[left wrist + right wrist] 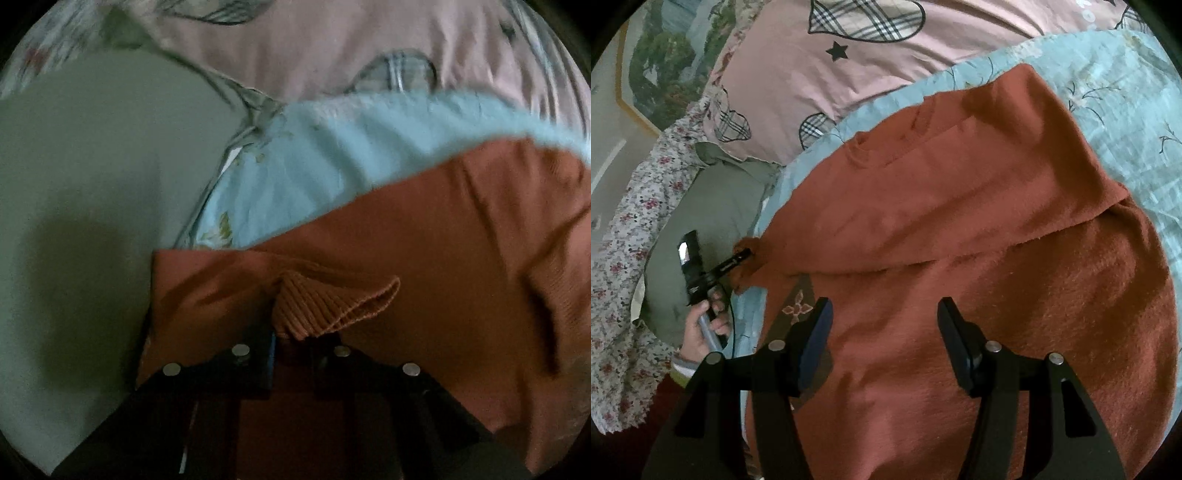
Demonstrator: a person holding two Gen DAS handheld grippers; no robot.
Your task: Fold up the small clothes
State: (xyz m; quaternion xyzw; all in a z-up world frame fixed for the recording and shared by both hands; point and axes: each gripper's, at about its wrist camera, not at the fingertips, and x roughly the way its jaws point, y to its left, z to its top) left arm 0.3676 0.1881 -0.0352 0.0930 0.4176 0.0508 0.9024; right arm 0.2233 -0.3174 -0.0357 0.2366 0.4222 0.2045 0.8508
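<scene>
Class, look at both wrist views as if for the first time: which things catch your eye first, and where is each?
The rust-orange sweater dominates, spread over the light blue floral sheet. The left gripper is shut on its ribbed cuff at the sweater's left edge, while the right gripper hovers open above its lower part. Behind lies a pink pillow with plaid hearts.

My sweater (960,258) reads rust-orange, and its ribbed cuff (332,306) is the same shade. Under it I see a pale blue sheet (1126,122) printed with thin dark branches. The pillow (798,74) is dusty pink with plaid hearts and a black star. Beside it sits a plain sage-green cushion (716,206), and a white cloth (620,258) with small red flowers. Both claws look black to me.
</scene>
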